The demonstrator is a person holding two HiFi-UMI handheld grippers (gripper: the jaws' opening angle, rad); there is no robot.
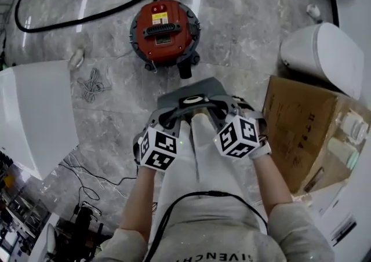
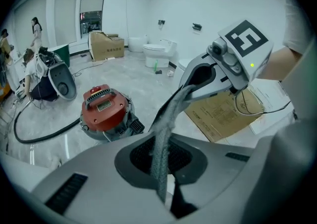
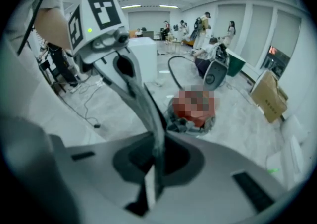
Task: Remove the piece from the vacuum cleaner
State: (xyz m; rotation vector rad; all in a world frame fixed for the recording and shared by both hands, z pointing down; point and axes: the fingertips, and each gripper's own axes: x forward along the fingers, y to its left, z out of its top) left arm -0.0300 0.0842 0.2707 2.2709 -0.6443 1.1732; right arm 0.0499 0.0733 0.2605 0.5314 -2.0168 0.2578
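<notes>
The red vacuum cleaner (image 1: 164, 30) stands on the marble floor ahead, its black hose (image 1: 69, 22) curling off to the left. I hold a grey plastic piece (image 1: 194, 90) in the air, apart from the vacuum and close to my body. It has a dark oval recess and a thin grey handle strip (image 2: 161, 153) across it. My left gripper (image 1: 177, 117) is shut on that strip from the left and my right gripper (image 1: 215, 113) from the right. Each gripper view shows the other gripper (image 2: 198, 82) (image 3: 124, 77) clamped on the same strip, with the vacuum (image 2: 104, 111) below.
An open cardboard box (image 1: 301, 133) stands at the right, a white toilet (image 1: 324, 55) behind it. A white panel (image 1: 35, 116) lies at the left with loose cables (image 1: 90, 84) beside it. Several people stand far off in the room.
</notes>
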